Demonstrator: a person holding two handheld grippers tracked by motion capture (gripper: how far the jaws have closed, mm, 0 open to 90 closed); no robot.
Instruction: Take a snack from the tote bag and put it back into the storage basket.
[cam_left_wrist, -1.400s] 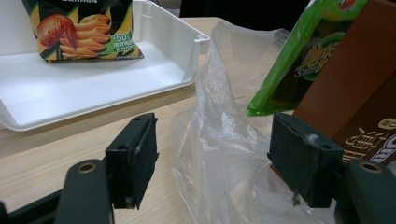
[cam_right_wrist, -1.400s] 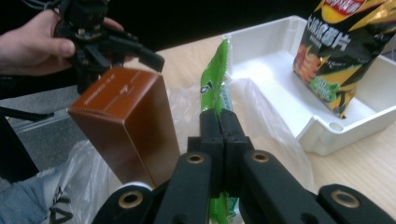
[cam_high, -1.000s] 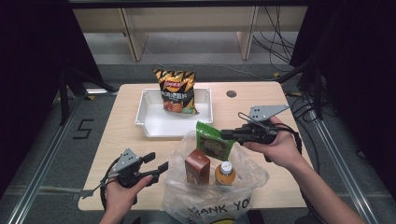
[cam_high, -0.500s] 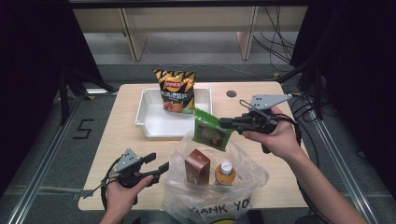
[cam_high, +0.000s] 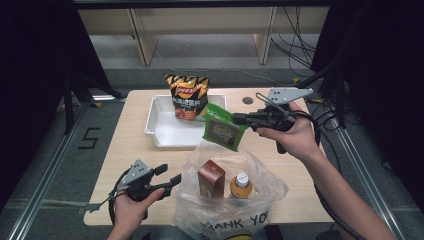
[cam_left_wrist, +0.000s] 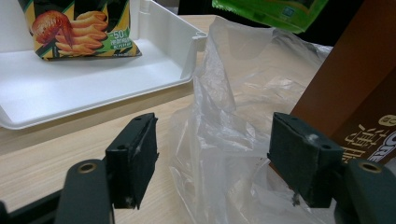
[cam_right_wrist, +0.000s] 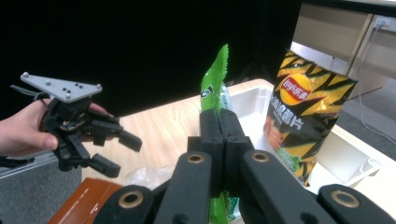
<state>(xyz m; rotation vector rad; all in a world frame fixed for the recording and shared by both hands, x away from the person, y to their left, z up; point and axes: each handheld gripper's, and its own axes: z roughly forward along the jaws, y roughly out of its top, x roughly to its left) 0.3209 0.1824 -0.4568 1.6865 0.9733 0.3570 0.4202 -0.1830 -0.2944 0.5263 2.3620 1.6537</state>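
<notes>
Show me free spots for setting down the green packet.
Free: the white tray floor in front of the chip bag, and bare table left of the tray. Crowded: the plastic bag, with brown box and bottle.

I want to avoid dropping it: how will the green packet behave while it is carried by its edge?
The green packet hangs tilted from the right tongs, so it is probably light and floppy. Its glossy film may slip.

white tray (cam_high: 165, 135) floor mostly bare, chip bag (cam_high: 187, 95) upright at its back, plastic bag (cam_high: 220, 210) crowding table's (cam_high: 125, 145) near edge
</notes>
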